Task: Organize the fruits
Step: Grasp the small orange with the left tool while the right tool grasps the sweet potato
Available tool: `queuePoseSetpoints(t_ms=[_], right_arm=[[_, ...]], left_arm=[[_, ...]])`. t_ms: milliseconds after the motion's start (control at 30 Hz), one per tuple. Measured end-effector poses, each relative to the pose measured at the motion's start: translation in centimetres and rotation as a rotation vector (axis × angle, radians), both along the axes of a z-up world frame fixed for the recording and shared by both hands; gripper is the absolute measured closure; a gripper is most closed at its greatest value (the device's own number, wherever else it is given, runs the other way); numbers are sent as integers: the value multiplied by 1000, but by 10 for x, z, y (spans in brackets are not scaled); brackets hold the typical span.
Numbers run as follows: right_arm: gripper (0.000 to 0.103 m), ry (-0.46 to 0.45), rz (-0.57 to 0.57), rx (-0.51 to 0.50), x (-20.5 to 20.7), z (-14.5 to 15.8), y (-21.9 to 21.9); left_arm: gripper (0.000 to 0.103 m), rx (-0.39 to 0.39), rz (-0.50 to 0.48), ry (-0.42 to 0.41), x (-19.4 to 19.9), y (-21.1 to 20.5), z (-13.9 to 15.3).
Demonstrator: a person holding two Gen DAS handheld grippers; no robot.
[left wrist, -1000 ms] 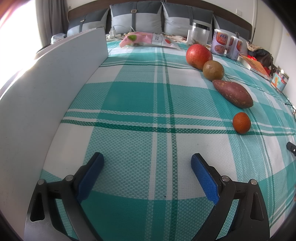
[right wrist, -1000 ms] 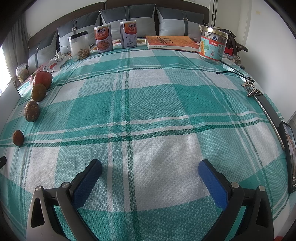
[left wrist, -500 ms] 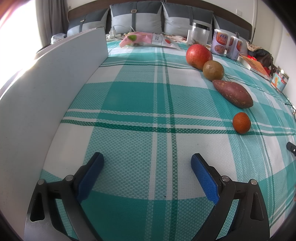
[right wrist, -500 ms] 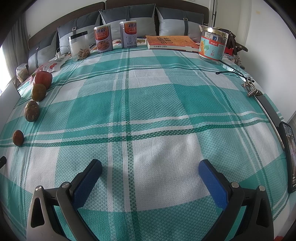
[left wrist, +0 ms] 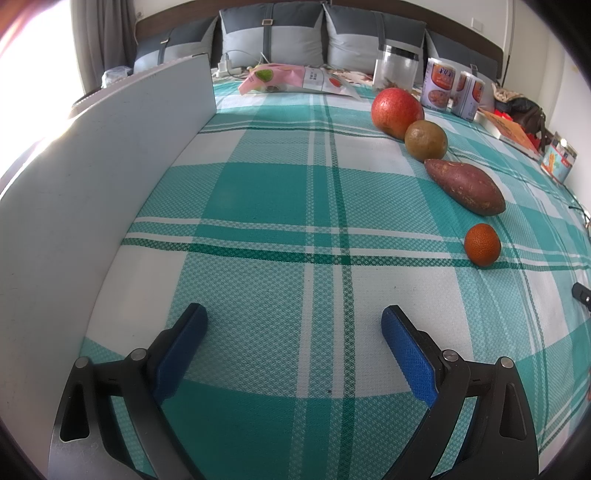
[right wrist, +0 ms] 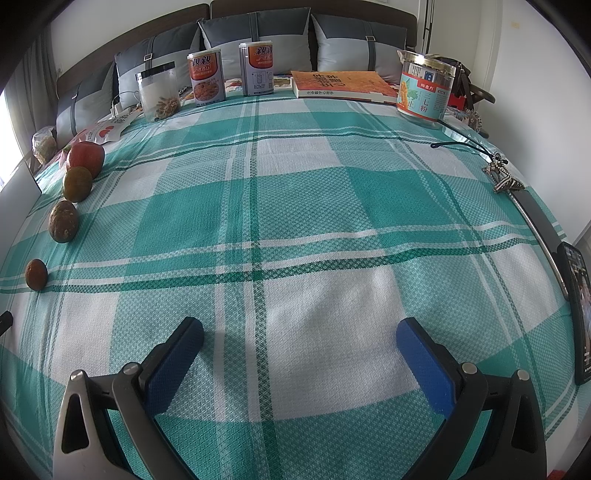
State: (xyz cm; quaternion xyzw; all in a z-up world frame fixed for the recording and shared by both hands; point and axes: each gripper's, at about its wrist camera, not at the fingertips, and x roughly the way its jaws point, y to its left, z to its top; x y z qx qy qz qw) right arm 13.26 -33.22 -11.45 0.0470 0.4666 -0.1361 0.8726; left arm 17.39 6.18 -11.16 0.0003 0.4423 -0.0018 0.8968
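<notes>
Both tools hover low over the green-and-white plaid cloth (left wrist: 258,192) with nothing between their blue pads. The left gripper (left wrist: 293,325) is spread wide and empty, and so is the right gripper (right wrist: 299,336). In the left wrist view a white board (left wrist: 92,177) stands along the left edge of the cloth. To the right, four pieces of produce lie in a line running from near to far: a small orange (left wrist: 482,244) nearest, then a sweet potato (left wrist: 464,185) a little apart from it, then a brown-green round fruit (left wrist: 425,140) just beyond, and a red apple (left wrist: 397,112) touching that fruit. At the far edge stand a clear jar (left wrist: 395,72) and two tins (left wrist: 439,86), before grey cushions (left wrist: 273,35).
</notes>
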Motion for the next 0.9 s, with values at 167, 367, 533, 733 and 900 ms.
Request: queuePoseSetpoints(t_ms=[167, 367, 533, 733, 900], right_arm=[[0, 0, -1, 0, 0, 0, 0], [0, 0, -1, 0, 0, 0, 0], [0, 0, -1, 0, 0, 0, 0], [0, 0, -2, -1, 0, 0, 0], [0, 1, -4, 0, 0, 0, 0]], left_arm=[[7, 0, 0, 0, 0, 0, 0], [7, 0, 0, -1, 0, 0, 0], [7, 4, 2, 1, 0, -2, 0], [7, -91, -229, -15, -2, -63, 19], [10, -67, -209, 16, 26, -103, 12]])
